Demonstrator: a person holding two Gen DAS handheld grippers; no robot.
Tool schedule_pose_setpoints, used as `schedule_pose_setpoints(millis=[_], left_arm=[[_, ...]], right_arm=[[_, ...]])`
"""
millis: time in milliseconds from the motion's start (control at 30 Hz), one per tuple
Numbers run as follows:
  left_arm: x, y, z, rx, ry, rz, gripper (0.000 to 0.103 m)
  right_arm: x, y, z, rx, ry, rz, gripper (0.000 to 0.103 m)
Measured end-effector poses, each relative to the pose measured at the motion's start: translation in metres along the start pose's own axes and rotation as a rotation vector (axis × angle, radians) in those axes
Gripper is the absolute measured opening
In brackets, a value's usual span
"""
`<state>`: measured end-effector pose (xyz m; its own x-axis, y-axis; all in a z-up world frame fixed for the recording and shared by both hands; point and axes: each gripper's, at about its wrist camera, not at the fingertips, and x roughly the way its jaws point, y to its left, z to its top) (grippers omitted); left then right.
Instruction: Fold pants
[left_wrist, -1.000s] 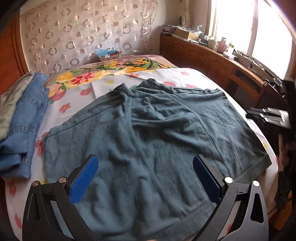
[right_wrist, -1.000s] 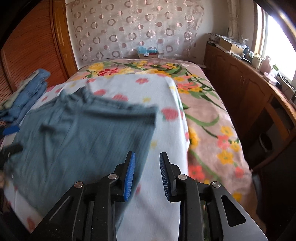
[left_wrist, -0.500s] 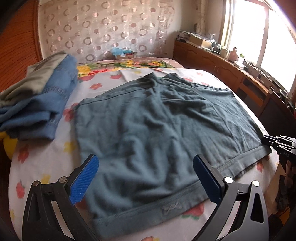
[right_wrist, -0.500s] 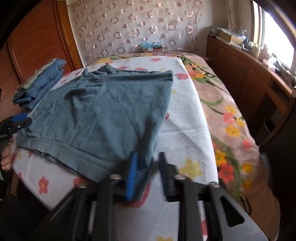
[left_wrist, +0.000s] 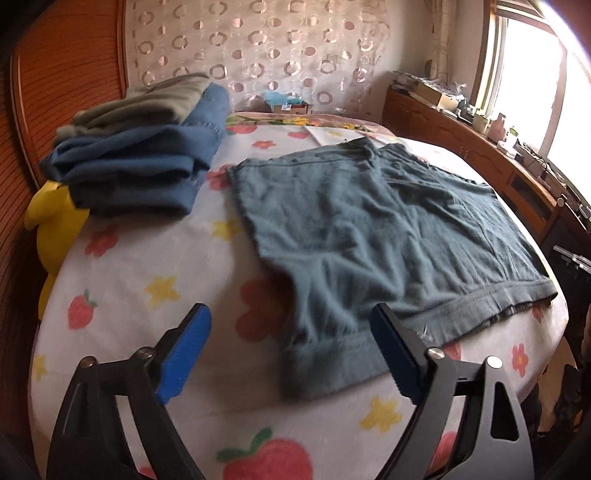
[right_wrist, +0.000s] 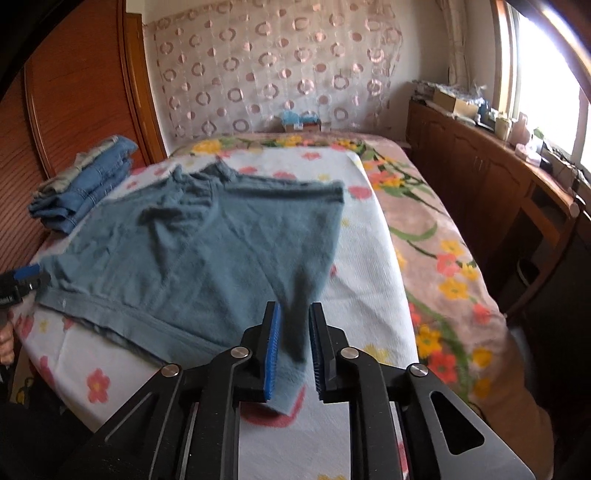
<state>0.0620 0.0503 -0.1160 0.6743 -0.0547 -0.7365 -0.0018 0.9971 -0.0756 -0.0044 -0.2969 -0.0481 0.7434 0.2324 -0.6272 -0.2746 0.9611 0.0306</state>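
Pants (right_wrist: 207, 254) corner sits pinched in your right gripper (right_wrist: 293, 347); your left gripper (left_wrist: 291, 354), fingers wide and empty, grabs next.

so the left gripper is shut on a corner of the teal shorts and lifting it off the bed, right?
Not the left. The right gripper is shut on that corner of the teal shorts, as the right wrist view shows. The left gripper is open.
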Motion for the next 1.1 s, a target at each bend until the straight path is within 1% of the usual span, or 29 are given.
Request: schedule_pose_setpoints(millis=[33, 200, 233, 367, 400, 433, 467, 500, 533, 567, 600, 667, 733, 833, 1100], left_arm=[[-0.001, 0.001, -0.002, 0.004, -0.001, -0.003, 0.082], [-0.006, 0.005, -0.012, 0.006, 0.008, -0.013, 0.069], [-0.007, 0.006, -0.013, 0.003, 0.009, -0.019, 0.065], [-0.008, 0.006, -0.014, 0.003, 0.011, -0.042, 0.058], [-0.007, 0.005, -0.015, 0.004, 0.013, -0.048, 0.057], [-0.007, 0.004, -0.015, 0.005, 0.013, -0.053, 0.054], [-0.008, 0.004, -0.016, 0.006, 0.013, -0.057, 0.050], [-0.007, 0.003, -0.017, 0.009, 0.014, -0.064, 0.047], [-0.008, 0.003, -0.017, 0.010, 0.011, -0.073, 0.042], [-0.008, 0.003, -0.017, 0.010, 0.010, -0.084, 0.034], [-0.008, 0.002, -0.018, 0.012, 0.011, -0.092, 0.030], [-0.011, -0.001, -0.018, 0.022, 0.001, -0.087, 0.018], [-0.015, -0.005, -0.016, 0.032, -0.009, -0.101, 0.012], [-0.022, -0.015, -0.013, 0.071, -0.024, -0.107, 0.008], [-0.030, -0.046, 0.010, 0.140, -0.066, -0.147, 0.008]], right_arm=[[-0.001, 0.003, 0.001, -0.001, -0.009, 0.009, 0.021], [0.000, 0.018, 0.003, -0.022, -0.029, 0.050, 0.022], [0.001, 0.019, 0.003, -0.028, -0.031, 0.057, 0.022], [0.003, 0.026, 0.005, -0.050, -0.040, 0.075, 0.023], [0.004, 0.028, 0.006, -0.052, -0.040, 0.078, 0.025], [0.005, 0.030, 0.006, -0.054, -0.041, 0.081, 0.029], [0.006, 0.031, 0.006, -0.055, -0.044, 0.089, 0.031], [0.007, 0.033, 0.008, -0.056, -0.044, 0.092, 0.034], [0.008, 0.034, 0.007, -0.058, -0.044, 0.096, 0.034], [0.009, 0.035, 0.007, -0.058, -0.043, 0.099, 0.035], [0.010, 0.036, 0.007, -0.056, -0.042, 0.102, 0.035], [0.011, 0.038, 0.006, -0.053, -0.041, 0.109, 0.035], [0.013, 0.038, 0.006, -0.056, -0.038, 0.113, 0.036], [0.013, 0.037, 0.005, -0.046, -0.042, 0.116, 0.036], [0.013, 0.036, 0.000, -0.021, -0.055, 0.130, 0.036]])
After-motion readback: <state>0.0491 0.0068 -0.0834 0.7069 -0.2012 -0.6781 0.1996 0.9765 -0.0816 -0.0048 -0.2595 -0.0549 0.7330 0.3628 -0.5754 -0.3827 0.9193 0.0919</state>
